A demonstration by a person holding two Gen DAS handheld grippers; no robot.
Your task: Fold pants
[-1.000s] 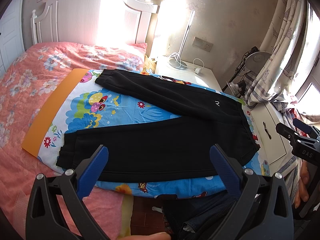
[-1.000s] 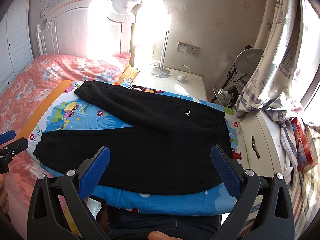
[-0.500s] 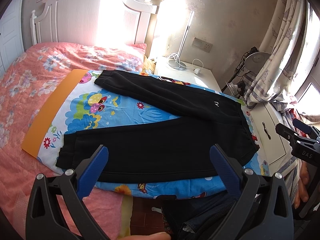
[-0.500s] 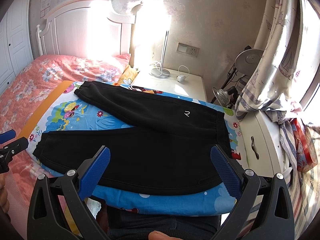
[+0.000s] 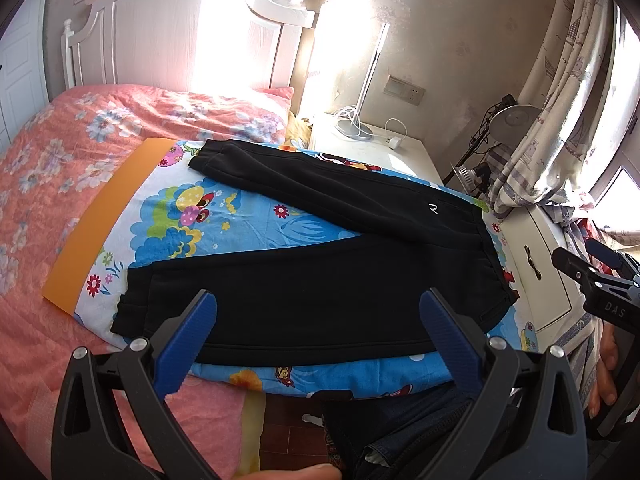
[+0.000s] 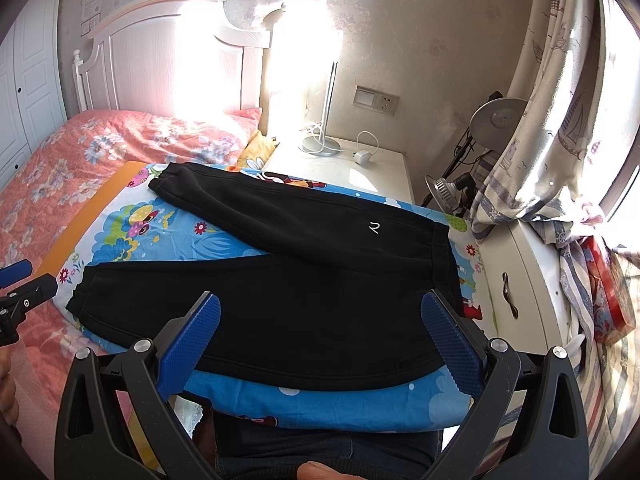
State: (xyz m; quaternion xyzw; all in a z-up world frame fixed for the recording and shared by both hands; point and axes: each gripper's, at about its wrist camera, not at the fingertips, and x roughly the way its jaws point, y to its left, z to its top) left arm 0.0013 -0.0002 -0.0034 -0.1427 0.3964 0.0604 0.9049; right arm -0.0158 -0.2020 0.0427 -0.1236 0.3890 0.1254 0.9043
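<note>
The bed [image 5: 60,168], under its pink floral cover, carries everything. A bright cartoon-print sheet [image 5: 224,220] with an orange border lies across the corner of the bed nearest the white nightstand [image 6: 360,168].

The black pants [image 5: 320,292] lie flat on that sheet, unfolded. The two legs splay apart in a V: the waistband sits at the sheet's nightstand side, one leg runs along the sheet's near edge, and the other angles off toward the headboard. A small white logo [image 6: 374,227] marks the far leg near the waistband.

Both tools hang above the sheet's near edge, clear of the cloth. The left tool [image 5: 320,340] is released, with its blue pads spread wide and nothing between them. The right tool [image 6: 320,340] is likewise spread and empty.

By my reading no fold is made yet; this is the approach before the first grasp. The next move likely calls for pinching one leg at its cuff and near the waistband, then carrying it over onto the other leg so the edges match.
</note>
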